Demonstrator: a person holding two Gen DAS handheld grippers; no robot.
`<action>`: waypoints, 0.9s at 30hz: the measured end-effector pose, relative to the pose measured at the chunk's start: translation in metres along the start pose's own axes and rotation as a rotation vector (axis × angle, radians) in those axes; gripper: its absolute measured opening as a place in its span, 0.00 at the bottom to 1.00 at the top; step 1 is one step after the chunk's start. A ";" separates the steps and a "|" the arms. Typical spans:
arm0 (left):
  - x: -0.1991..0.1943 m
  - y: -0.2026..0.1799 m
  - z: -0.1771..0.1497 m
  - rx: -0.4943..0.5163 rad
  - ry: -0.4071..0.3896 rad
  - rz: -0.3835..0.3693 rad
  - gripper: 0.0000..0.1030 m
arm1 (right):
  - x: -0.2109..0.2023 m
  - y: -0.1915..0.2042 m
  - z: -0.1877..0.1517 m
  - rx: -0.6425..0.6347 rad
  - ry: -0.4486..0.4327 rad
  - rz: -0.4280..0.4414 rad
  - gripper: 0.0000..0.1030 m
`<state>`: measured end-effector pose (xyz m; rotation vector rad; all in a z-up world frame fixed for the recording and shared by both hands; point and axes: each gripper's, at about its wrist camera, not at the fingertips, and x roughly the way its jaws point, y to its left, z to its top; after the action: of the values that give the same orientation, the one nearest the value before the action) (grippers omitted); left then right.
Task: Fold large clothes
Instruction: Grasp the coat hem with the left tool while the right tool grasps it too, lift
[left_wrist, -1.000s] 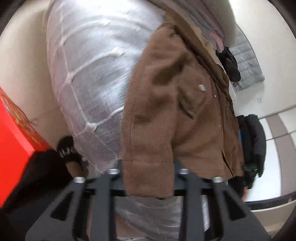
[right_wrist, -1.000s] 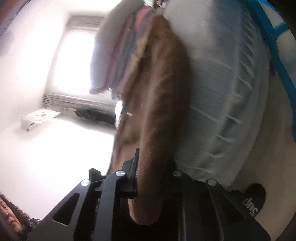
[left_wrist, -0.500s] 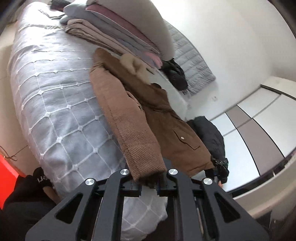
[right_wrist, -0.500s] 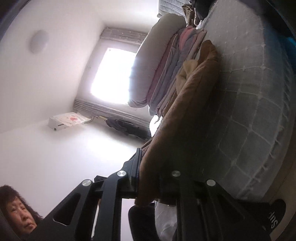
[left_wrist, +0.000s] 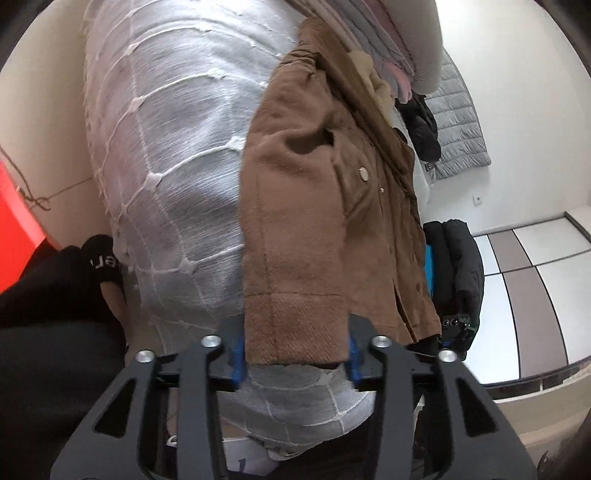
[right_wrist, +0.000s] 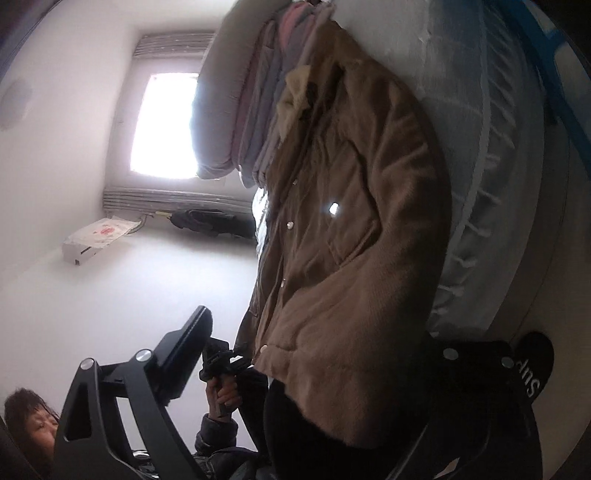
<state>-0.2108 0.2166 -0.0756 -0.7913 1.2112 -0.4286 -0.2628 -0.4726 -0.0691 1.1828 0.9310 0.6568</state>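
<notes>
You are laying a brown coat (left_wrist: 332, 206) out along the grey quilted bed (left_wrist: 166, 155), in the spreading stage before any fold, as I judge it. In the left wrist view, at the lower centre of the frame, your left claw (left_wrist: 294, 356) is standing half spread, its jaws having just been opening; the ribbed sleeve cuff (left_wrist: 295, 325) is lying between them, seemingly without being squeezed. To the upper right a stack of folded bedding (left_wrist: 388, 33) is sitting beyond the collar.

In the right wrist view your right claw (right_wrist: 334, 356) is standing wide apart, its jaws having just been opening, with the coat's hem (right_wrist: 343, 373) hanging loose between them. At the lower left of that frame, a hand (right_wrist: 223, 395) is gripping the other tool's handle.

Next, you are probably needing to regrasp a sleeve or side and carry it across the body.

The coat's far sleeve is hidden. The right jaw in the right wrist view is lost in shadow. Both views are blurring, so creases are hard to read.
</notes>
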 end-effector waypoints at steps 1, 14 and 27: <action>0.001 0.001 0.000 -0.007 -0.004 0.003 0.47 | 0.008 -0.007 0.003 0.027 -0.001 0.014 0.88; 0.034 0.008 0.021 -0.072 -0.035 -0.035 0.09 | 0.010 -0.021 0.006 0.036 -0.044 0.017 0.14; -0.078 -0.151 -0.004 0.259 -0.256 -0.228 0.04 | -0.013 0.092 -0.001 -0.161 -0.196 0.307 0.13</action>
<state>-0.2231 0.1676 0.0871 -0.7365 0.8106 -0.6368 -0.2659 -0.4578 0.0230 1.2318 0.5257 0.8279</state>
